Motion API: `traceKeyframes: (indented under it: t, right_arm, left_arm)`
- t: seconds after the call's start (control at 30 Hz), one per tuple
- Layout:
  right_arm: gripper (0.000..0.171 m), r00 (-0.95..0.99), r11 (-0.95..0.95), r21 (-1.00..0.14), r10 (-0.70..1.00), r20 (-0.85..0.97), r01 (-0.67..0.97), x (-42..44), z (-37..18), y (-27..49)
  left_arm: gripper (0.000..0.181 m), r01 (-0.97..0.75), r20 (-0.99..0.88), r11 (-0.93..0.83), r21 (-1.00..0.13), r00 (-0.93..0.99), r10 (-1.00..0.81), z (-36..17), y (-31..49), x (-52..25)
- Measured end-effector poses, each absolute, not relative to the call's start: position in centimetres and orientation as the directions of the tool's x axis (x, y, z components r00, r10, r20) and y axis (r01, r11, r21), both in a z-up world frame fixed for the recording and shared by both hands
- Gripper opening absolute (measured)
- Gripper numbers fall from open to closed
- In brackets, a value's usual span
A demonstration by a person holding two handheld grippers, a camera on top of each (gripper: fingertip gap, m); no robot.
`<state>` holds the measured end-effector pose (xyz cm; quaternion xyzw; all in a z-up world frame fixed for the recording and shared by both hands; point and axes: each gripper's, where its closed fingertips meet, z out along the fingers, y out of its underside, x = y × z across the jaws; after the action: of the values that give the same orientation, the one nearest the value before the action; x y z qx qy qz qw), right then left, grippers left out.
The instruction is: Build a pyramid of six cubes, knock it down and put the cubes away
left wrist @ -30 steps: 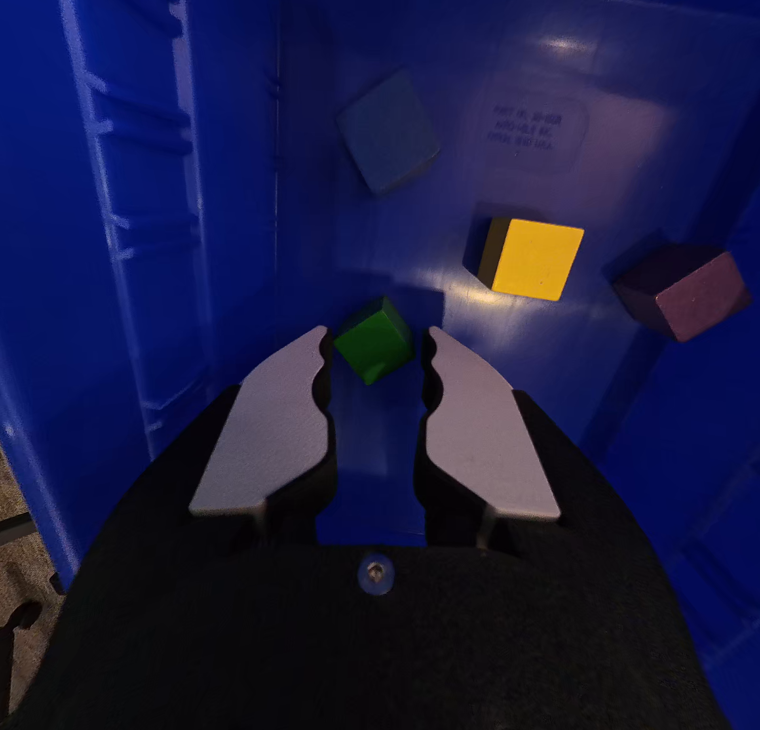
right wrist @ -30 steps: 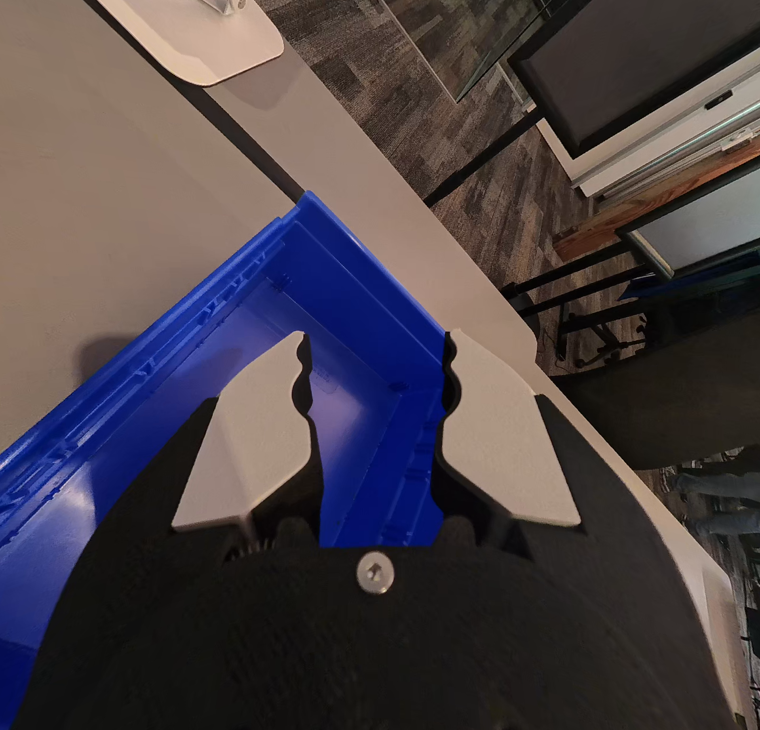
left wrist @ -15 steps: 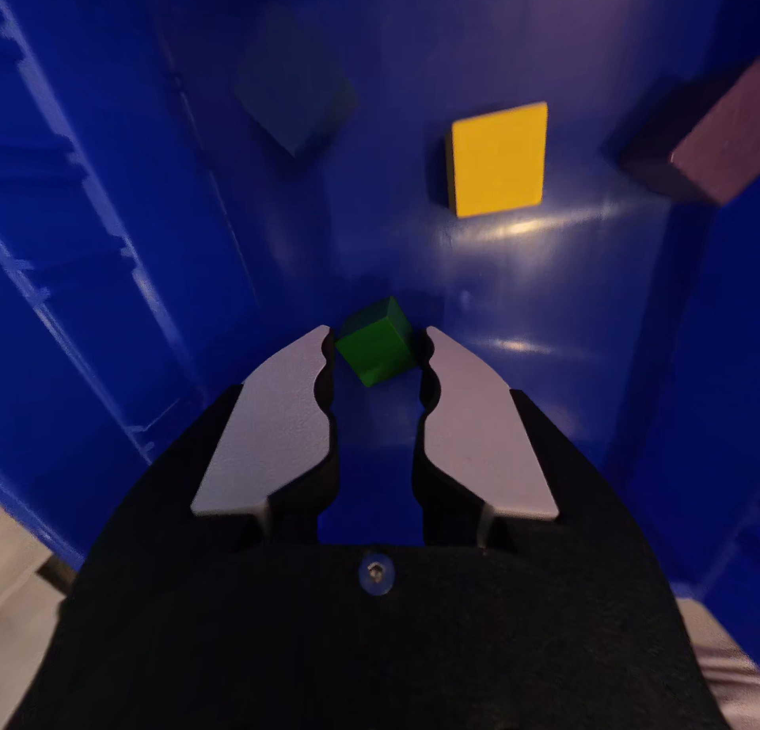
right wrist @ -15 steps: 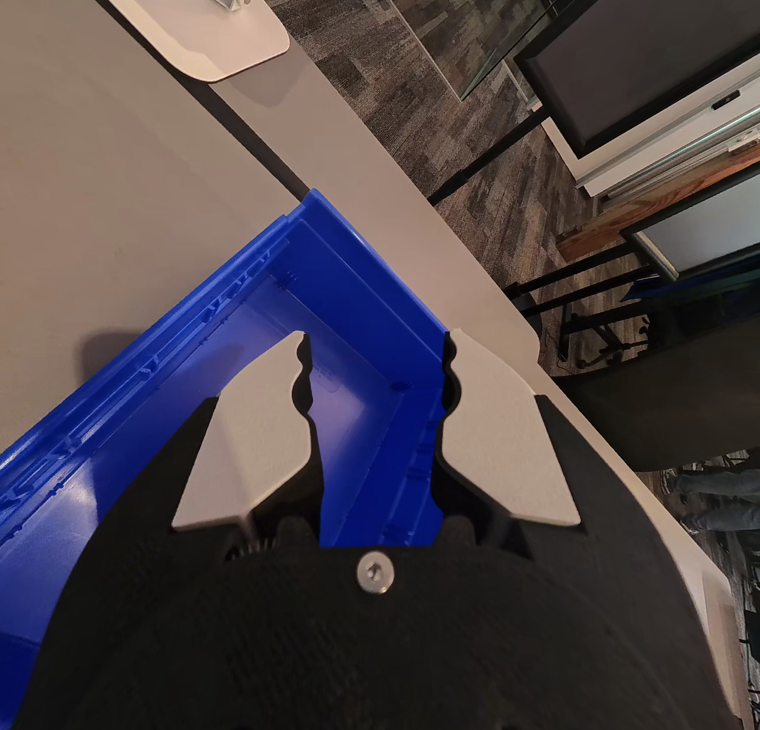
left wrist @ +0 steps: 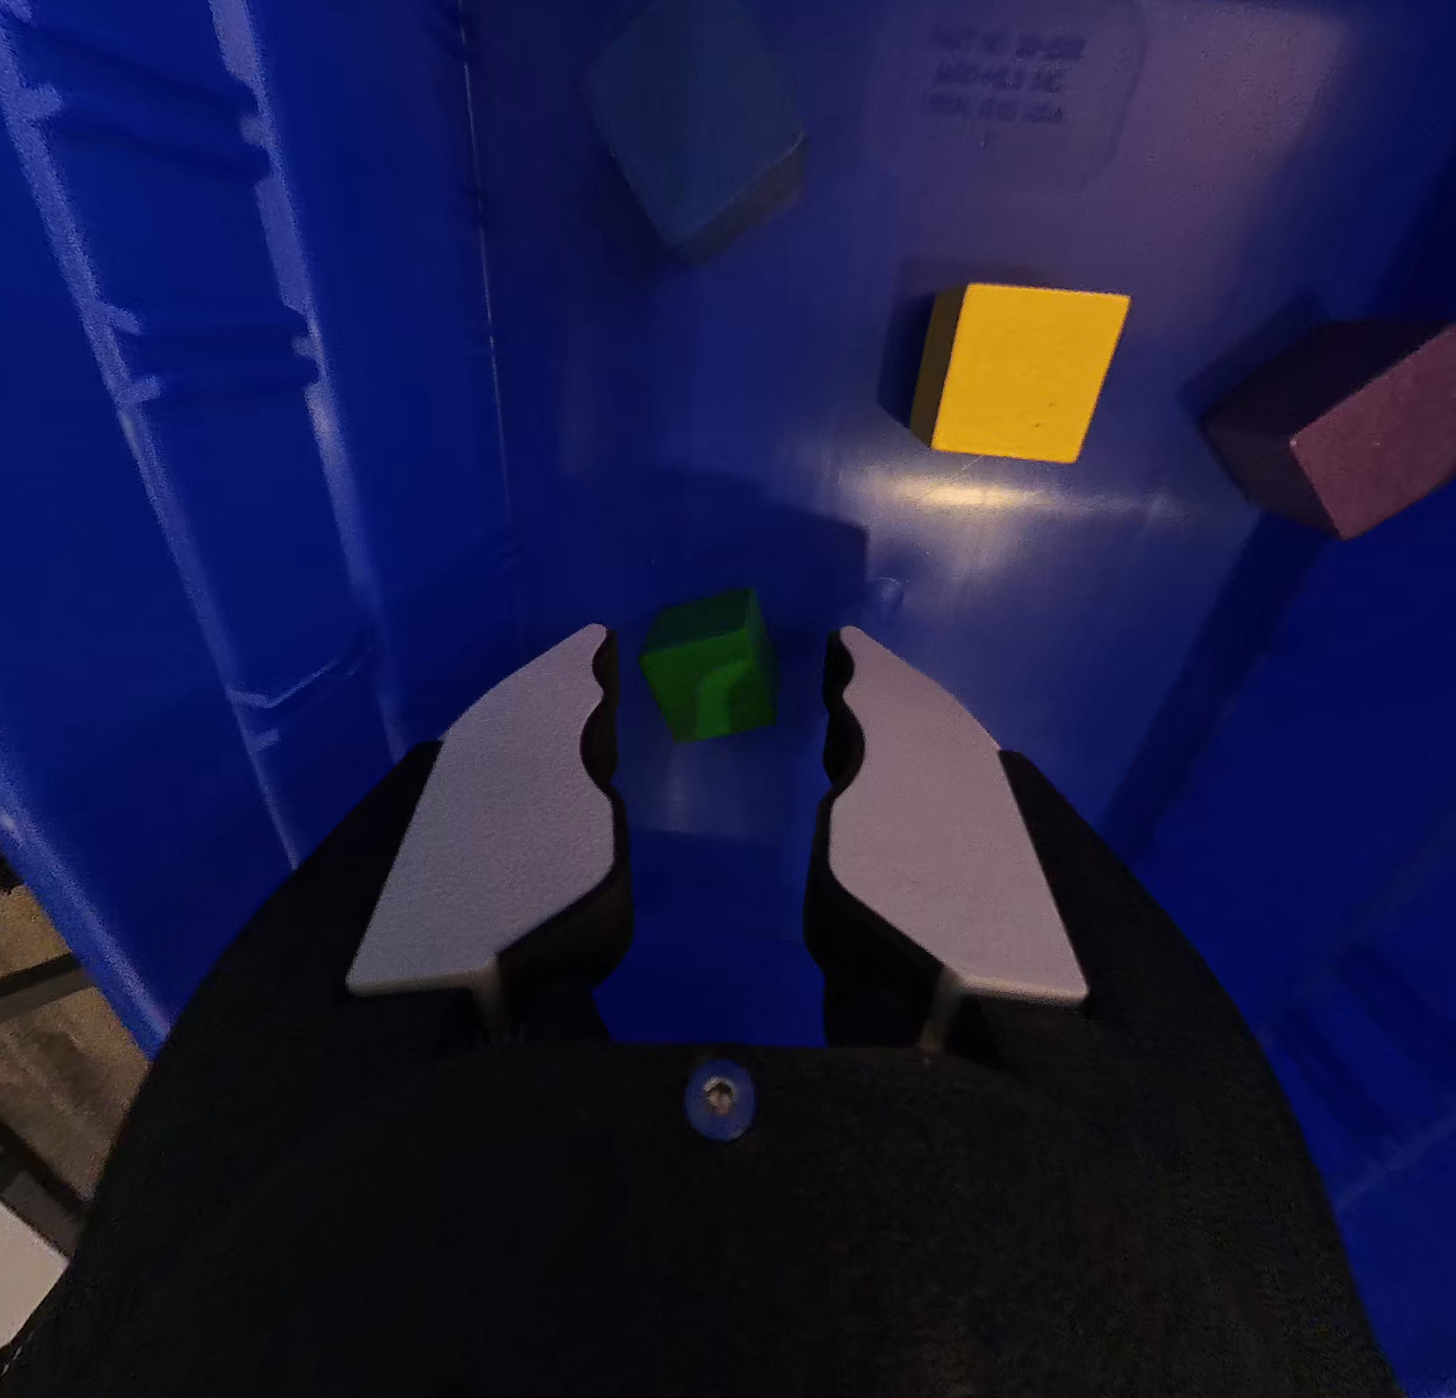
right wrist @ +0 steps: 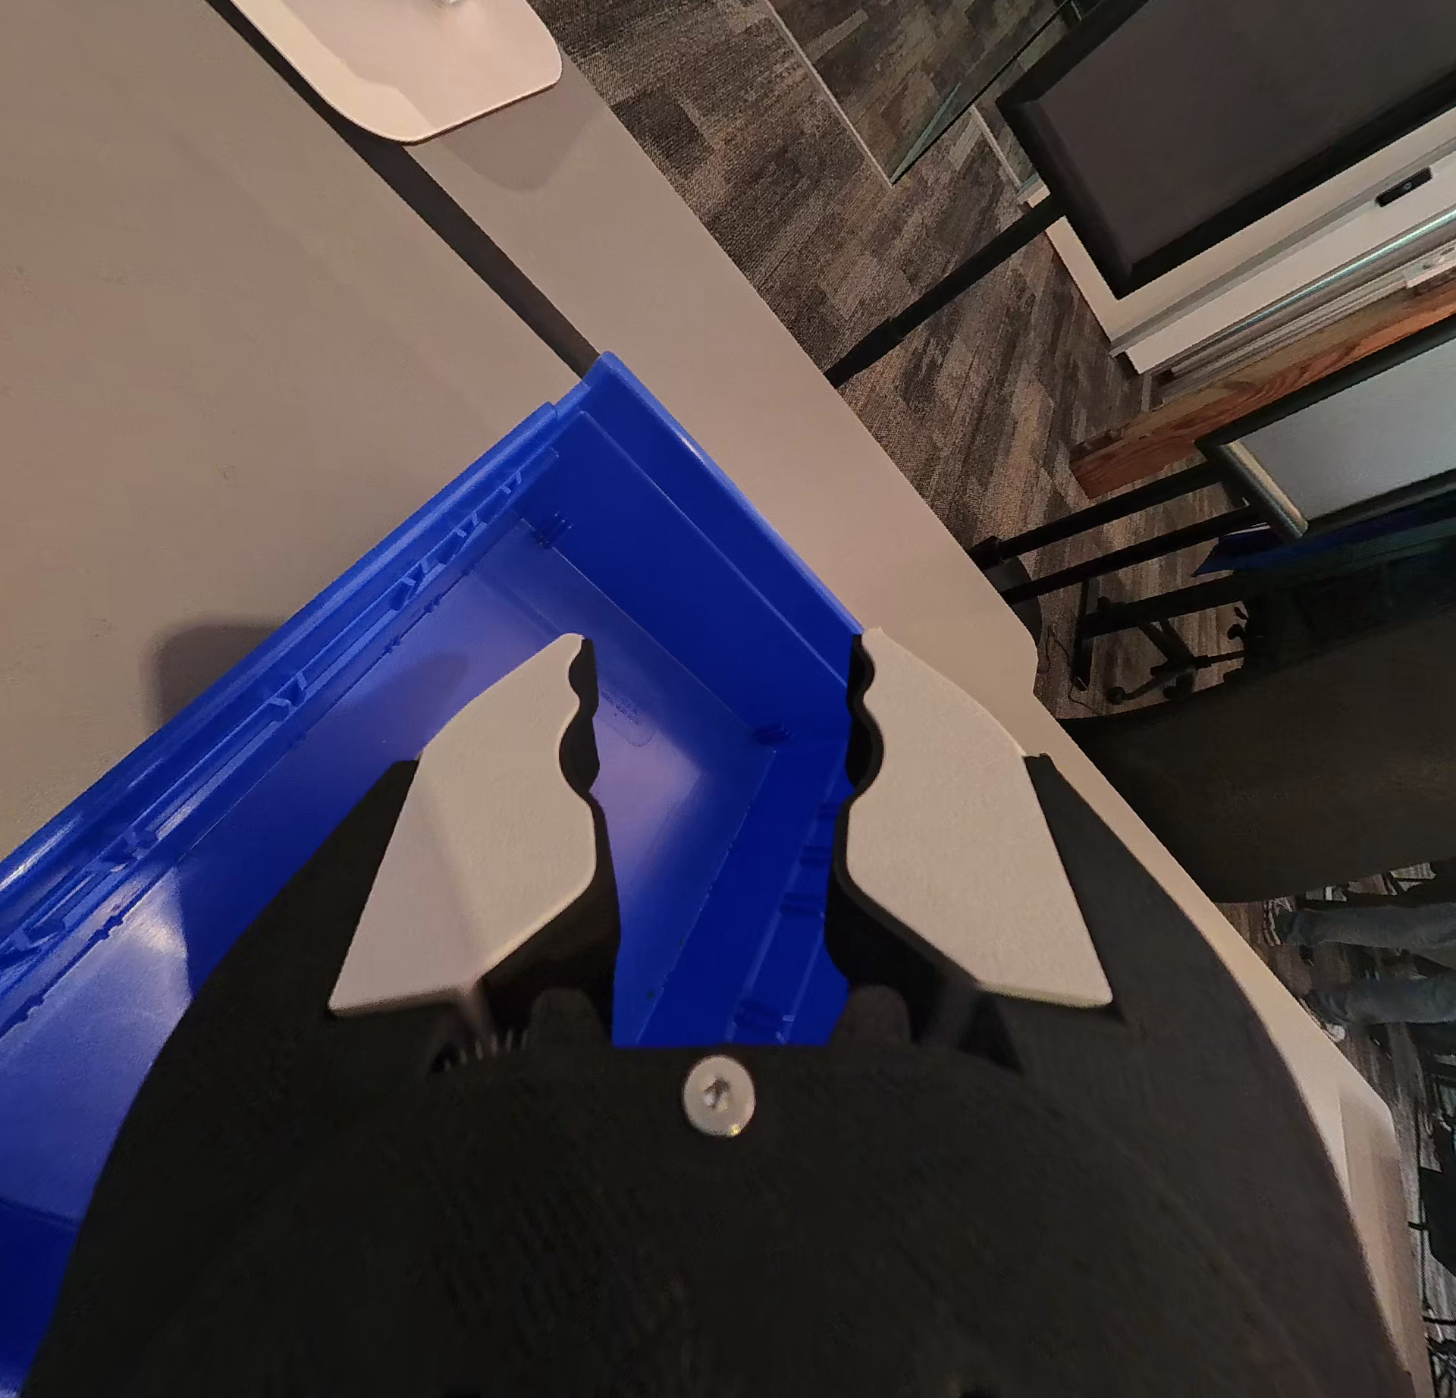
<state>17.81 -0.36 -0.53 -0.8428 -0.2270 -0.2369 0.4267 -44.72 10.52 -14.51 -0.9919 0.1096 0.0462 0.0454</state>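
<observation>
My left gripper (left wrist: 717,643) is inside the blue bin (left wrist: 236,336), pointing down at its floor. Its jaws are open, and a green cube (left wrist: 709,670) sits between the fingertips with a gap on each side. A blue cube (left wrist: 693,99), a yellow cube (left wrist: 1020,371) and a purple cube (left wrist: 1355,430) lie on the bin floor farther in. My right gripper (right wrist: 717,651) is open and empty, held above a corner of the bin (right wrist: 693,509).
The bin stands on a grey table (right wrist: 197,296) close to its edge, with carpet floor beyond. A white flat base (right wrist: 410,44) lies on the table farther off. Bin walls are close to the left gripper on the left and right. There is about 65 cm between the tips of the two grippers.
The left jaws have opened and let go of the green cube, which now sits loose and turned between them. The right gripper has barely moved.
</observation>
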Motion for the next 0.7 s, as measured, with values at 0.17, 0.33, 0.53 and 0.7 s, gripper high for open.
traceKeyframes:
  t: [0.17, 0.33, 0.53, 0.7]
  right_arm:
    - [0.062, 0.783, -0.532, -0.609, 0.185, 0.594, 0.588, 17.7, -0.6, -0.4]
    - [0.063, 0.781, -0.536, -0.603, 0.19, 0.595, 0.591, 17.6, -0.7, -0.3]
    - [0.063, 0.783, -0.536, -0.608, 0.184, 0.594, 0.586, 17.8, -0.6, -0.4]
    - [0.062, 0.787, -0.537, -0.61, 0.183, 0.59, 0.582, 18.0, -0.6, -0.5]
  left_arm:
    - [0.037, -0.22, -0.142, -0.974, -0.054, 0.967, -0.211, -14.9, 10.4, -45.3]
    - [0.031, -0.235, -0.135, -0.97, -0.058, 0.965, -0.226, -14.7, 10.4, -45.2]
    - [0.029, -0.261, -0.117, -0.958, -0.116, 0.962, -0.247, -12.7, 10.3, -44.8]
    - [0.029, -0.26, -0.095, -0.942, -0.212, 0.965, -0.245, -9.8, 10.1, -44.6]
